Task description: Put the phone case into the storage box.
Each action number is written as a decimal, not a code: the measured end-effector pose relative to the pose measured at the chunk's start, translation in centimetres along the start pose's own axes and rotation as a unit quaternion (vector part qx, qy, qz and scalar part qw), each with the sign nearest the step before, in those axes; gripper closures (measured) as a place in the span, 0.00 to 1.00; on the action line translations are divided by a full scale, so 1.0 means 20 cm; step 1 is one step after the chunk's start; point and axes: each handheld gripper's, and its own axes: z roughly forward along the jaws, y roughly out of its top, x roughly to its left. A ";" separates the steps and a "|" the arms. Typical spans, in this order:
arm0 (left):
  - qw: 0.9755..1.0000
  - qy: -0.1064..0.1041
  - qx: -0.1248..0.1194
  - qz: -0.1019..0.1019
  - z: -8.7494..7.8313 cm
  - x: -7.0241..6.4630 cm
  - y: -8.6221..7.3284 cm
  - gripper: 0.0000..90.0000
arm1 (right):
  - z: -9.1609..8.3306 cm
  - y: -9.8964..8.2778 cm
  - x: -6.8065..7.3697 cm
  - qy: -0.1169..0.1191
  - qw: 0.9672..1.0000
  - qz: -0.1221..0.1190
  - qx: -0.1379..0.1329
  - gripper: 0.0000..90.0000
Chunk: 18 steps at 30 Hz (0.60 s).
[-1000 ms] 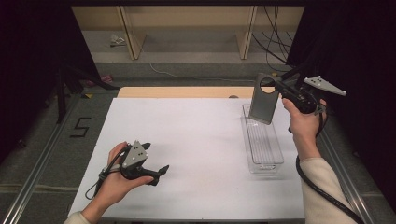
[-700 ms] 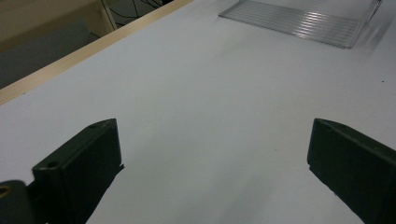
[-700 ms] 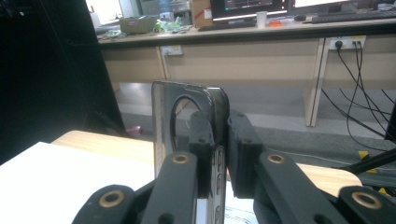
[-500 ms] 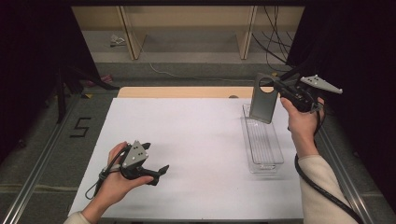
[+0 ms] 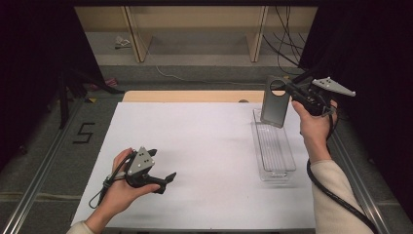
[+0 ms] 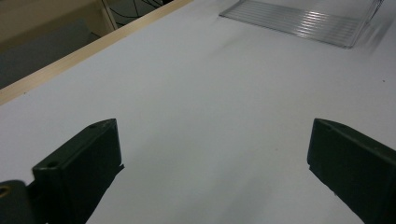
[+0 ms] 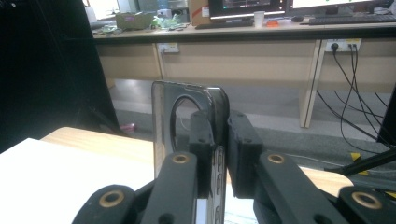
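High view first: the person's right hand holds the right gripper [image 5: 288, 90] up above the far end of a clear plastic tray [image 5: 274, 146] that lies along the right side of the white table [image 5: 204, 146]. Its jaws are pinching a grey phone case [image 5: 273, 101] near the top, beside the round camera hole. The case hangs upright, its lower edge over the tray's far end; whether it touches the tray I cannot tell.

From the right gripper view the case [image 7: 187, 126] stands edge-on between the two black jaws, which are pressed against it from both sides, with the right gripper [image 7: 219, 154] pointing out toward desks and cables across the room.

Over on the near left, the left gripper [image 5: 165, 179] rests low on the table in the person's left hand, well apart from the tray. Its jaws are spread wide with nothing between them; the left gripper view shows them [image 6: 212, 172] over bare white surface, with the ribbed tray [image 6: 303, 23] far off at the top.
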 end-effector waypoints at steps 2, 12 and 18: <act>1.000 0.000 0.001 0.000 0.00 0.00 0.00 0.03 | 0.01 0.00 0.00 -0.001 1.000 -0.001 0.000 0.91; 1.000 0.001 0.000 -0.001 0.00 0.00 0.00 0.03 | 0.04 0.00 -0.01 -0.003 1.000 -0.003 0.001 0.91; 1.000 0.001 0.001 -0.001 0.00 0.00 0.00 0.03 | 0.06 -0.01 -0.01 -0.004 1.000 -0.005 0.002 0.91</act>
